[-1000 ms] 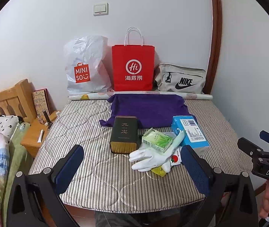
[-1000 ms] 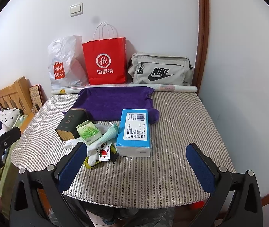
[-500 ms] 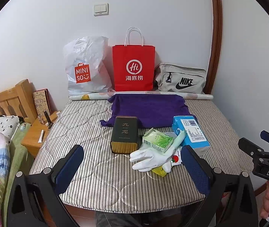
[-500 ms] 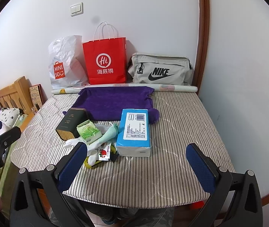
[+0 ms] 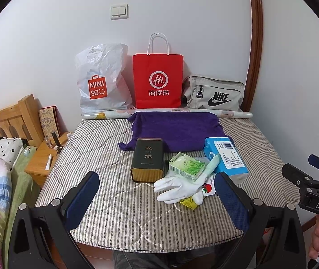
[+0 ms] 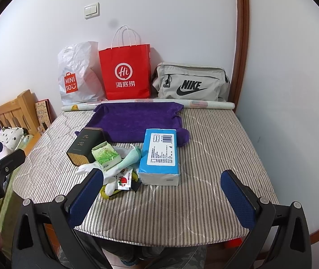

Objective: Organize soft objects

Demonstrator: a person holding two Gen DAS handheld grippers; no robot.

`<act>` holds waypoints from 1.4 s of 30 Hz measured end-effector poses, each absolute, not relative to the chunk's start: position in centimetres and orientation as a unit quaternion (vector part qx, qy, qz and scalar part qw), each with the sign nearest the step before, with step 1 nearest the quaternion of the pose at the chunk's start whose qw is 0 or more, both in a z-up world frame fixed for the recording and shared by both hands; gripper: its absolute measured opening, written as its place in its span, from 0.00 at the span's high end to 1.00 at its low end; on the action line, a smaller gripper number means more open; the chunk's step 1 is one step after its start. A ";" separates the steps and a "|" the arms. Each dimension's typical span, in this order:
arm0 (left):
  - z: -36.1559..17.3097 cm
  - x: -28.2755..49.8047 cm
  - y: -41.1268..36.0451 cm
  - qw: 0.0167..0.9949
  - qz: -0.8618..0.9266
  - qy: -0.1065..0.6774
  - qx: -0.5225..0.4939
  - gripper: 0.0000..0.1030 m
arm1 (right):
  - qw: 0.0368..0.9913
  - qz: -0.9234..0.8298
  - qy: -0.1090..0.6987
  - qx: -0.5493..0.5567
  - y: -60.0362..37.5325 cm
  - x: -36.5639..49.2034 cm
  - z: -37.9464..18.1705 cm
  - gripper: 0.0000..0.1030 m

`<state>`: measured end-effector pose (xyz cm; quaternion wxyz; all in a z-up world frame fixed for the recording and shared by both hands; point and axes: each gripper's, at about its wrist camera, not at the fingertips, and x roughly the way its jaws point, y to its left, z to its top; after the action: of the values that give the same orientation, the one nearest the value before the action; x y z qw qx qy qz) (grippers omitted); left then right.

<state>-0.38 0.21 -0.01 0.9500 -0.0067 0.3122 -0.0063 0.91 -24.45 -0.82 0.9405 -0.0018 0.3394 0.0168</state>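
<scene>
Hovering over the near edge of the grey striped mattress point(image 5: 119, 206), the left gripper point(image 5: 157, 199) has its blue-padded jaws spread wide and holds nothing; the right gripper point(image 6: 167, 198) hangs likewise, jaws far apart, empty, touching nothing.

Taking the blue tissue pack point(image 6: 160, 154) with its white printed label and barcode as the landmark: a white fabric glove point(image 5: 177, 187) with a pale green cuff lies just to its left, draped over a small snack packet with a tomato picture point(image 6: 124, 178) and a yellow object I cannot identify. A green-and-white carton printed with leaves point(image 5: 186, 165) rests on the glove's cuff. Further left of the pack stands a dark rectangular tin point(image 5: 147, 159) with gold Chinese characters, touching the carton. Behind the pack, a purple towel point(image 6: 137, 118) lies spread flat, one corner poking out beside the pack's far right edge.

Right of the pack the mattress is bare up to the white wall, and the strip in front of it is open to the near edge.

Beyond the towel, a rolled printed sheet point(image 6: 208, 105) lies along the far edge, with three bags against the wall: a white plastic bag point(image 5: 101, 80) marked "MINISO", a red paper bag point(image 5: 158, 83) marked "Hi" with Chinese text, and a grey pouch point(image 6: 191, 83) marked "NIKE". The right gripper's body reads "DAS" in the left wrist view.
</scene>
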 end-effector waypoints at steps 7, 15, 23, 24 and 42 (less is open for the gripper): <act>-0.2 -0.2 0.1 0.950 -0.012 0.313 -0.003 0.00 | 0.941 0.022 0.338 -0.005 -24.2 0.7 -0.9 0.00; -0.9 0.9 0.0 0.948 -0.029 0.317 -0.005 0.00 | 0.938 0.034 0.345 -0.004 -24.2 1.0 -1.4 0.00; -4.6 3.7 0.2 0.932 -0.046 0.359 -0.007 0.00 | 0.930 0.035 0.367 -0.004 -24.9 2.9 -3.9 0.00; -5.2 4.1 -0.1 0.931 -0.051 0.363 -0.003 0.00 | 0.929 0.034 0.369 -0.007 -24.9 3.1 -4.4 0.00; -11.7 12.7 -7.5 0.905 -0.080 0.417 0.029 0.00 | 0.905 0.034 0.424 -0.003 -28.0 7.4 -12.0 0.00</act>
<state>12.71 -7.52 -11.73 0.9048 0.0288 0.4172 -0.0804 7.36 -27.99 -12.02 0.9049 -0.0027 0.4243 0.0343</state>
